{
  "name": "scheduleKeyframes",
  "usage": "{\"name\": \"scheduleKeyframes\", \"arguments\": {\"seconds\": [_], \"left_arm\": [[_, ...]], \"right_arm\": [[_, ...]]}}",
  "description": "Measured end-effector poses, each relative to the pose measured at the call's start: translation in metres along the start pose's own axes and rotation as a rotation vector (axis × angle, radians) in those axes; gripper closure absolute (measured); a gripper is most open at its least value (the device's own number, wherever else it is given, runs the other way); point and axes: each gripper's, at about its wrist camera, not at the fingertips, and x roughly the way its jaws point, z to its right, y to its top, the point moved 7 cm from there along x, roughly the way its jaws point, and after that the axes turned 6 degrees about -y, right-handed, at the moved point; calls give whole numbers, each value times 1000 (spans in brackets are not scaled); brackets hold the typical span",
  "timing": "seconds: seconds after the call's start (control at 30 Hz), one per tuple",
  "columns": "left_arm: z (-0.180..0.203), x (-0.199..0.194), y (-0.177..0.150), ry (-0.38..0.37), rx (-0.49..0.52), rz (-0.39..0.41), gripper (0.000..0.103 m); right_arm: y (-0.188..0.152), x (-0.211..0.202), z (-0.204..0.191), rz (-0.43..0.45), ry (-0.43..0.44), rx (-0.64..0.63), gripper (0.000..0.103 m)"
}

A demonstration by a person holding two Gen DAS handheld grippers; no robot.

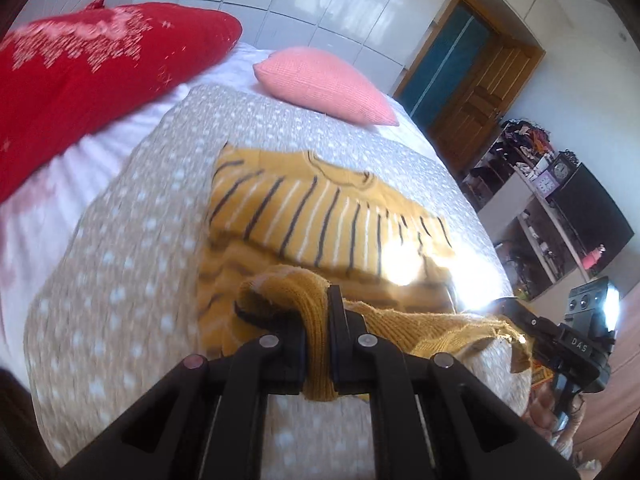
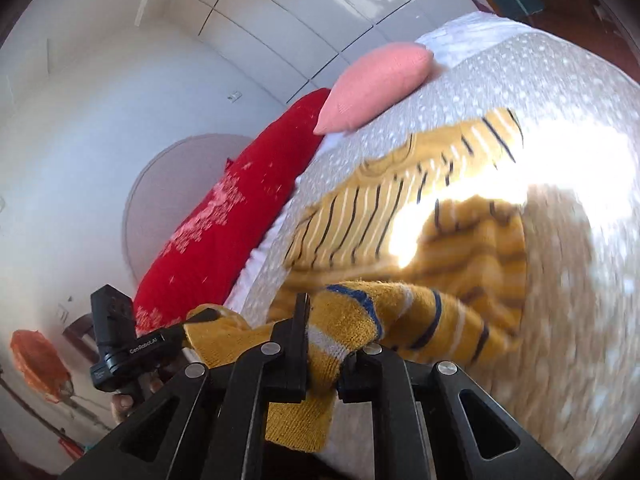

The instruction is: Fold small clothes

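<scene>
A small mustard-yellow knitted sweater (image 1: 320, 216) with dark and white stripes lies on the dotted grey-beige bedspread (image 1: 120, 260), collar toward the pillows. My left gripper (image 1: 316, 320) is shut on the sweater's bottom hem at the near edge and holds it lifted. My right gripper (image 2: 324, 340) is shut on the hem of the same sweater (image 2: 360, 216) further along. The hem hangs stretched between both grippers. The right gripper also shows in the left wrist view (image 1: 516, 320); the left gripper shows in the right wrist view (image 2: 196, 320).
A red pillow (image 1: 88, 72) and a pink pillow (image 1: 328, 84) lie at the head of the bed. White wardrobe doors (image 1: 320, 4) stand behind. A wooden door (image 1: 480, 88) and cluttered shelves (image 1: 540, 200) are to the right. An orange object (image 2: 38, 364) sits on the floor.
</scene>
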Motion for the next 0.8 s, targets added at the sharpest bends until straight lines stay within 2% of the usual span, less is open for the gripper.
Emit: {"name": "scheduleKeyframes", "arguments": {"seconds": [0.13, 0.43, 0.5, 0.6, 0.67, 0.73, 0.8], "left_arm": [[-11, 55, 40, 42, -15, -35, 95], [-58, 165, 77, 100, -95, -188, 94], [-67, 179, 82, 78, -144, -204, 93], [-74, 186, 93, 7, -216, -204, 92], [-76, 188, 102, -36, -241, -199, 88], [-76, 188, 111, -70, -256, -192, 82], [-75, 186, 118, -98, -272, -185, 76]], "right_arm": [[46, 37, 18, -15, -25, 65, 92], [106, 122, 85, -90, -65, 256, 88], [117, 141, 98, -103, -77, 291, 86], [129, 161, 120, -100, -76, 372, 74], [137, 165, 131, -71, -41, 441, 60], [144, 162, 138, -33, -11, 492, 53], [148, 160, 143, -17, 8, 521, 51]]}}
